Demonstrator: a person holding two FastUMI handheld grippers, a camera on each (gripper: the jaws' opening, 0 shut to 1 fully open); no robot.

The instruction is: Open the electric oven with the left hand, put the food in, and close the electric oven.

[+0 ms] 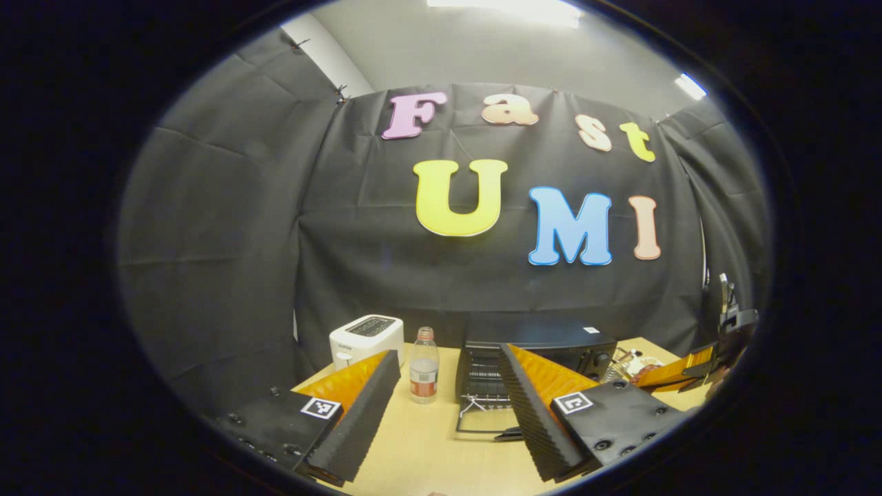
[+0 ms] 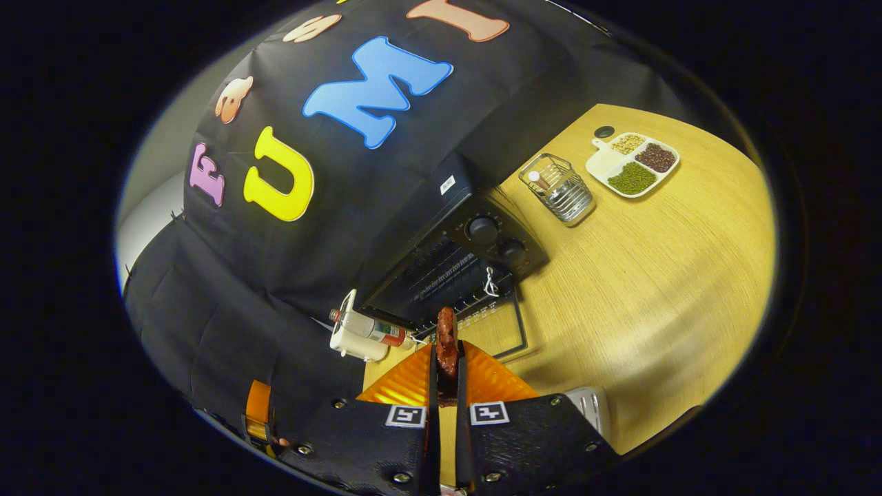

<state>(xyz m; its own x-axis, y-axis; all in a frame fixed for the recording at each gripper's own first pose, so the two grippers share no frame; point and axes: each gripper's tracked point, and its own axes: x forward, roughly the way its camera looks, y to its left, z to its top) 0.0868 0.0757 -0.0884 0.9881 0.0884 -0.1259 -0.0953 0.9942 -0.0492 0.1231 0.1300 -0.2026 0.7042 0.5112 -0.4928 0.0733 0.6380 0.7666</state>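
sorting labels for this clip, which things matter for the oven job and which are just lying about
Job: electric oven, door open; food in right gripper; left gripper, open.
Lying about: toaster, bottle, wire basket, divided tray.

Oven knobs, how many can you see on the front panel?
2. On the oven control panel beside the open door: one knob nearer the wire basket, the other knob next to it. More may be hidden.

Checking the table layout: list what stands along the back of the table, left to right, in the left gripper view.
White toaster → clear bottle → black electric oven, door open → the other claw at the far right.
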